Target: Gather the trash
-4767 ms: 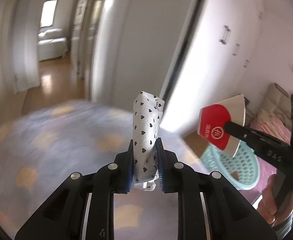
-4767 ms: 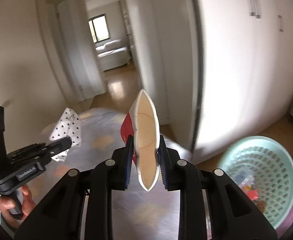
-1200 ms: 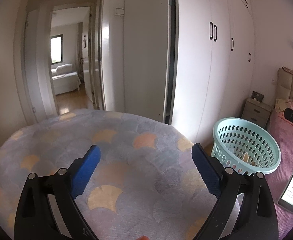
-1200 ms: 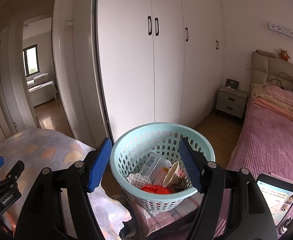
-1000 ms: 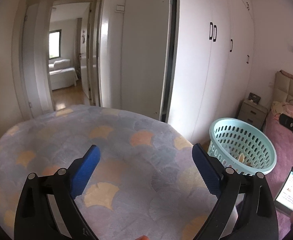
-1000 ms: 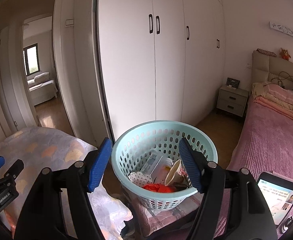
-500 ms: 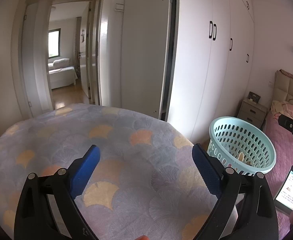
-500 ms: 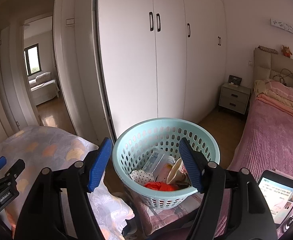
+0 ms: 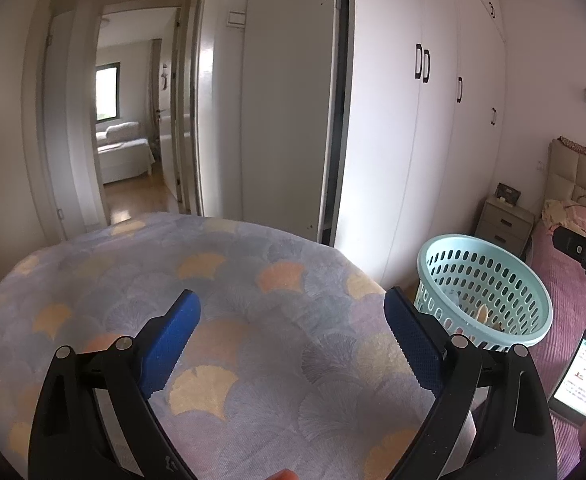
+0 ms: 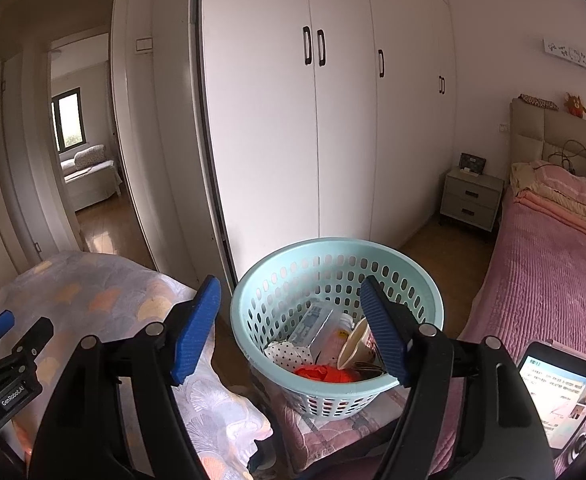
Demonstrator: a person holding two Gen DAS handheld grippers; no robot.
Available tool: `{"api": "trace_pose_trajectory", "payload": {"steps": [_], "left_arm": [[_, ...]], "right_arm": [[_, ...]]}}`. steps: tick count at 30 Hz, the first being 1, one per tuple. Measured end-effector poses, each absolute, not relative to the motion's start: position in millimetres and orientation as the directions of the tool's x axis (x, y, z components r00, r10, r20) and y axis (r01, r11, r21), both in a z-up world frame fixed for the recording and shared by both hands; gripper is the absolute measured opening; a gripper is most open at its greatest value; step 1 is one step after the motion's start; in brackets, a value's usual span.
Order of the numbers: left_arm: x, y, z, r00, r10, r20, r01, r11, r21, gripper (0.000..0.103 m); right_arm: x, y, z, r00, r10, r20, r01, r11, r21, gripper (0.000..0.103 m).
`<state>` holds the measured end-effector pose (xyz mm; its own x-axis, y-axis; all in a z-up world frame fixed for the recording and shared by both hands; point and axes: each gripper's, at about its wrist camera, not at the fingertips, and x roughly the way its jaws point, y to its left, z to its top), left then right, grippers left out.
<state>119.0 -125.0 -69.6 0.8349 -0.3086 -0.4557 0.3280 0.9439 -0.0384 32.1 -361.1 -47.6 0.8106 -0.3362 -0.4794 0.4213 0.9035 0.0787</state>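
A pale teal perforated basket (image 10: 253,312) stands beside the bed and holds trash: a heart-print wrapper (image 10: 287,352), a paper cup (image 10: 353,346), red crumpled trash (image 10: 321,373) and a clear packet (image 10: 313,326). My right gripper (image 10: 291,318) is open and empty, just above the basket's near rim. My left gripper (image 9: 291,330) is open and empty over the blue and orange fan-pattern blanket (image 9: 229,280). The basket (image 9: 533,292) shows to its right. The left gripper also shows at the left edge of the right wrist view (image 10: 5,340).
White wardrobe doors (image 10: 333,140) stand behind the basket. A pink bed (image 10: 541,264) and a grey nightstand (image 10: 471,198) are on the right. A lit tablet (image 10: 561,392) lies on the pink bed. An open doorway (image 9: 129,152) leads out at the left.
4.8 s ago the left gripper held the heart-print wrapper and the right held the paper cup; both lie in the basket now. Over the last second both grippers stay open and nearly still.
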Motion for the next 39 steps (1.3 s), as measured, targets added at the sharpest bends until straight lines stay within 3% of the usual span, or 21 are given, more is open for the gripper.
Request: {"api": "trace_pose_trajectory", "payload": {"steps": [39], "left_arm": [[115.7, -128.3, -69.6, 0.834, -0.316, -0.453, 0.34, 0.94, -0.03, 0.091]], "right_arm": [[36.0, -356.3, -50.1, 0.81, -0.319, -0.493, 0.409, 0.908, 0.085, 0.07]]}}
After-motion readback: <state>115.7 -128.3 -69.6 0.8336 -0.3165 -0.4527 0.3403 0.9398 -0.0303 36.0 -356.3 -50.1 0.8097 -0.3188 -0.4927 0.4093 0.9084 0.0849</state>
